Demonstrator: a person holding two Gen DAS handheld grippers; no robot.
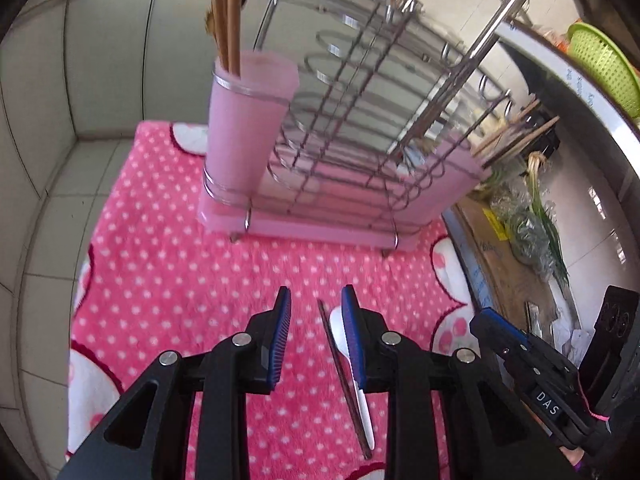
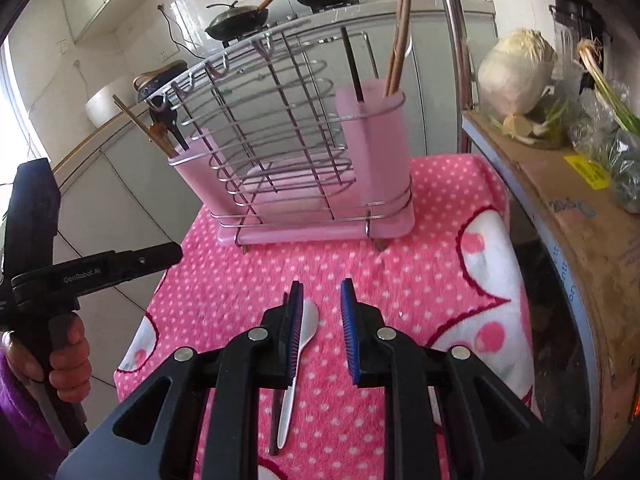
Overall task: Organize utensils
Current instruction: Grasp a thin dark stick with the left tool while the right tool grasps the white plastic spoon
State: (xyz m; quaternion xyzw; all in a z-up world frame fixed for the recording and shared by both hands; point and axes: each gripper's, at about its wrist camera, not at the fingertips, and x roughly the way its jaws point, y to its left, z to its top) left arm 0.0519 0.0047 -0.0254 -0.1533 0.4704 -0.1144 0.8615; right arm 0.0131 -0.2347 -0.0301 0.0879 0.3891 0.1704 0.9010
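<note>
A white plastic spoon (image 1: pixel 338 330) and a dark chopstick (image 1: pixel 340 376) lie on the pink dotted cloth (image 1: pixel 180 280). My left gripper (image 1: pixel 316 304) is open and empty just above them, its right finger over the spoon. My right gripper (image 2: pixel 322 300) is open and empty; the spoon (image 2: pixel 306 326) and chopstick (image 2: pixel 276 420) lie under its left finger. A wire rack (image 1: pixel 360 120) with pink cups stands behind. The near pink cup (image 1: pixel 248 128) holds brown chopsticks (image 1: pixel 228 16). In the right wrist view the rack (image 2: pixel 280 128) holds chopsticks (image 2: pixel 398 40) in its right cup (image 2: pixel 376 152).
A cardboard box (image 2: pixel 580 208) with cabbage (image 2: pixel 516 72) and greens stands right of the cloth. A chrome pole (image 2: pixel 456 48) rises behind the rack. Woks (image 2: pixel 240 20) sit on a stove at the back. White cabinets lie left. The other gripper (image 2: pixel 96 268) shows at left.
</note>
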